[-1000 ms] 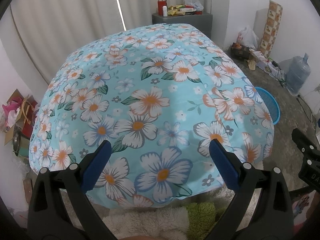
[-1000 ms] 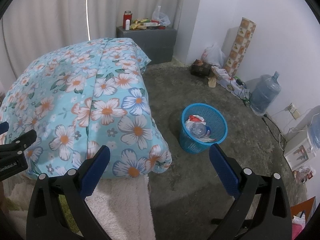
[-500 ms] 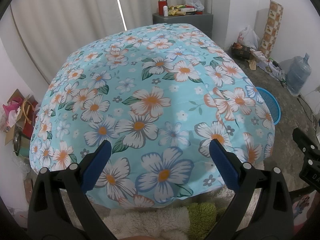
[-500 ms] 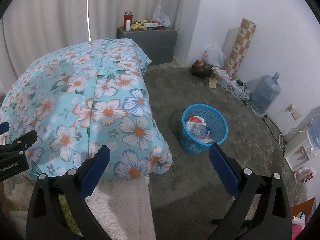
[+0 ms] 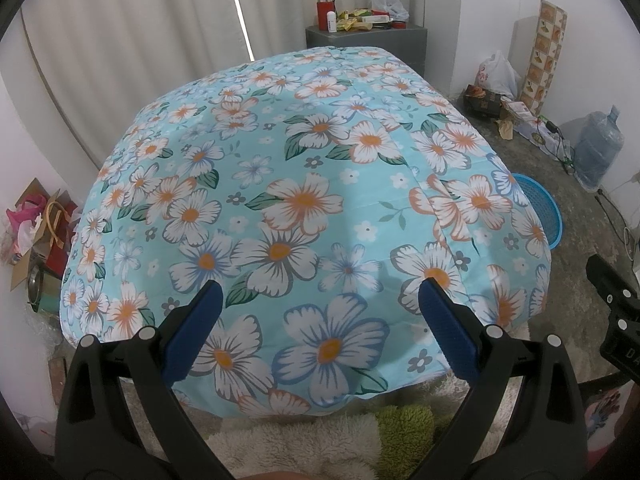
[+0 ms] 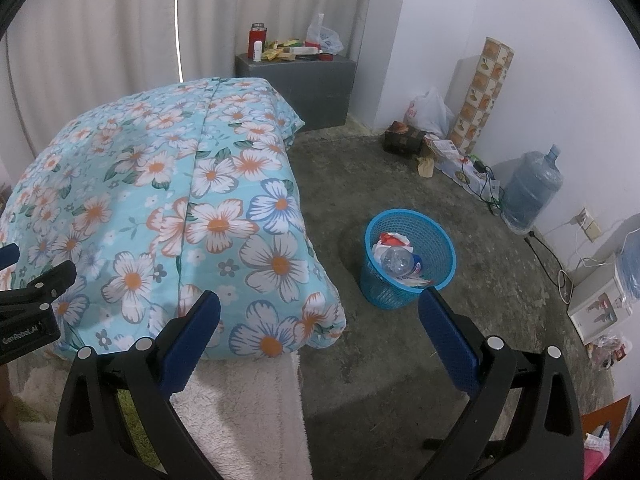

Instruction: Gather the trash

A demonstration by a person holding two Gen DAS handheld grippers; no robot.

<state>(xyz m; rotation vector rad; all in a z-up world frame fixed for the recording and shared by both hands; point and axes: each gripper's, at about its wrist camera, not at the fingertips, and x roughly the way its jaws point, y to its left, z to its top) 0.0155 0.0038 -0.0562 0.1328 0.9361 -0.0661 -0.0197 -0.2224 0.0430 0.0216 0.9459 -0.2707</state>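
No real shift vs 1 s ago; both views approx. same, slight drift only.
L gripper (image 5: 320,312): jaws wide apart, nothing held, hovering over floral bedcover (image 5: 304,208).
R gripper (image 6: 320,316): jaws wide apart, nothing held, above white rug (image 6: 240,408) & concrete floor (image 6: 380,360).
Blue mesh bin (image 6: 408,258): upright on floor just beside bed; holds clear plastic bottle (image 6: 396,260) & wrappers.
Far: water jug (image 6: 530,190) by wall; grey cabinet (image 6: 296,80) w/ red flask (image 6: 257,40).
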